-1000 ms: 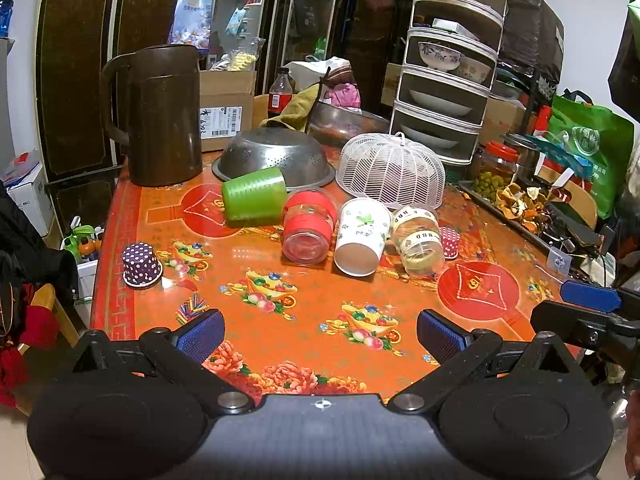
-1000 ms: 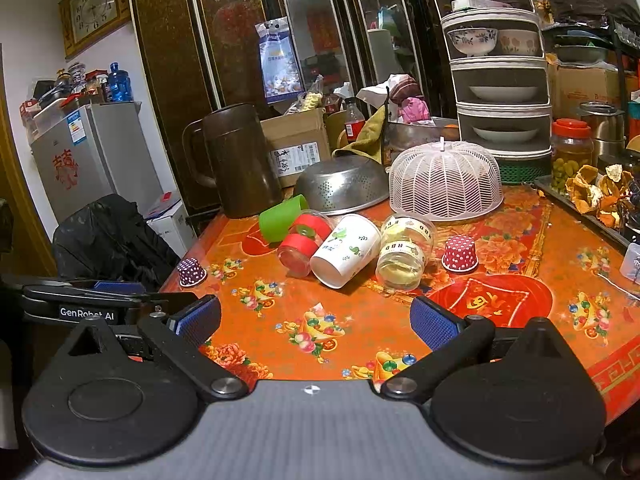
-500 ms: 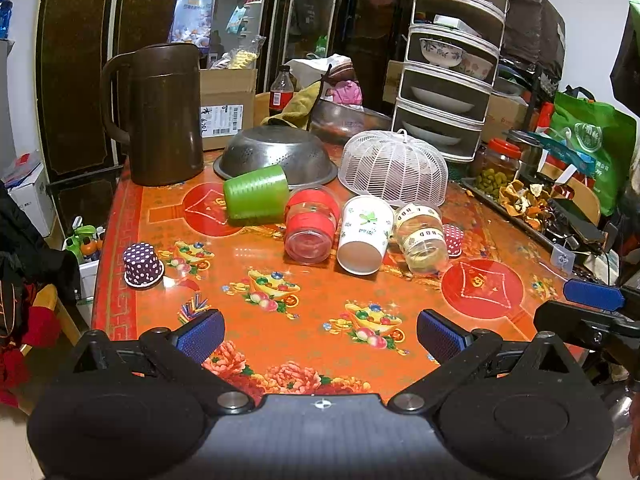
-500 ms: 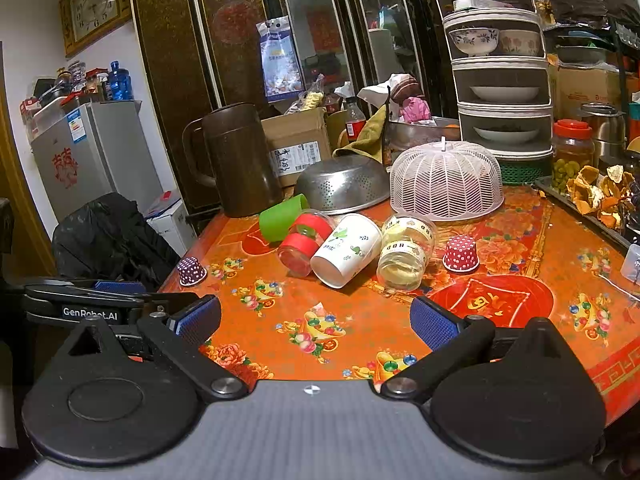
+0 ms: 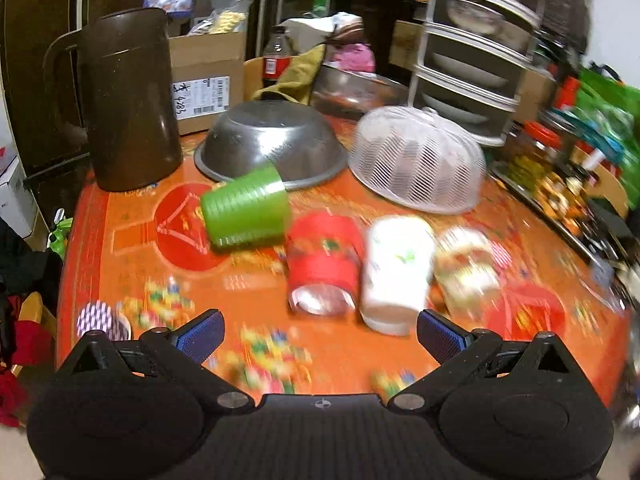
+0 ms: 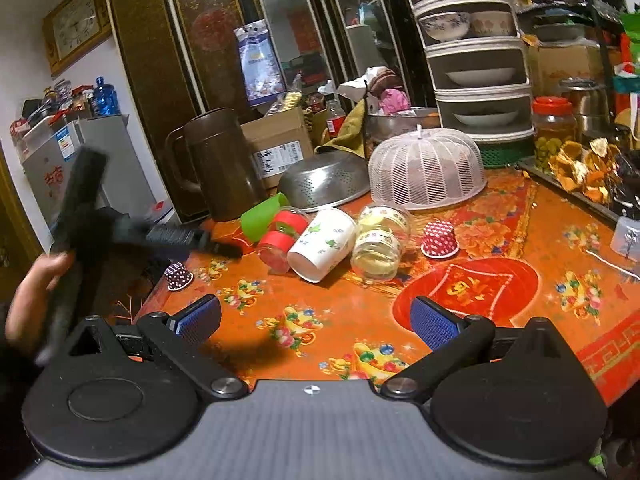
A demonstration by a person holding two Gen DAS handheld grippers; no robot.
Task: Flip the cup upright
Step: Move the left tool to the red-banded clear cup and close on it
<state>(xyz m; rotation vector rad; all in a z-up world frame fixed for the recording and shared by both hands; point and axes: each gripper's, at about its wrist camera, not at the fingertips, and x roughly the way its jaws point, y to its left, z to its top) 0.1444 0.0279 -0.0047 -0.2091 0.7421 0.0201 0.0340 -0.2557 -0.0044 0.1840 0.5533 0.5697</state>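
Several cups lie on their sides in a row on the orange table: a green cup (image 5: 248, 210) (image 6: 262, 216), a red-banded clear cup (image 5: 322, 266) (image 6: 280, 240), a white paper cup (image 5: 394, 272) (image 6: 322, 244) and a clear cup with yellow print (image 5: 466, 268) (image 6: 378, 242). My left gripper (image 5: 320, 332) is open and empty, just short of the red and white cups; it shows blurred in the right wrist view (image 6: 208, 244). My right gripper (image 6: 316, 320) is open and empty, further back over the table's near part.
A brown jug (image 5: 128, 100), an upturned steel colander (image 5: 272, 140) and a white mesh food cover (image 5: 416, 160) stand behind the cups. Small spotted cups sit upside down at the left (image 5: 98, 320) and right (image 6: 438, 238). A tiered rack (image 6: 476, 68) and jars stand at the back right.
My left gripper has moved quickly forward toward the row of cups, blurring its view. The right gripper has stayed still. The cups have not moved.
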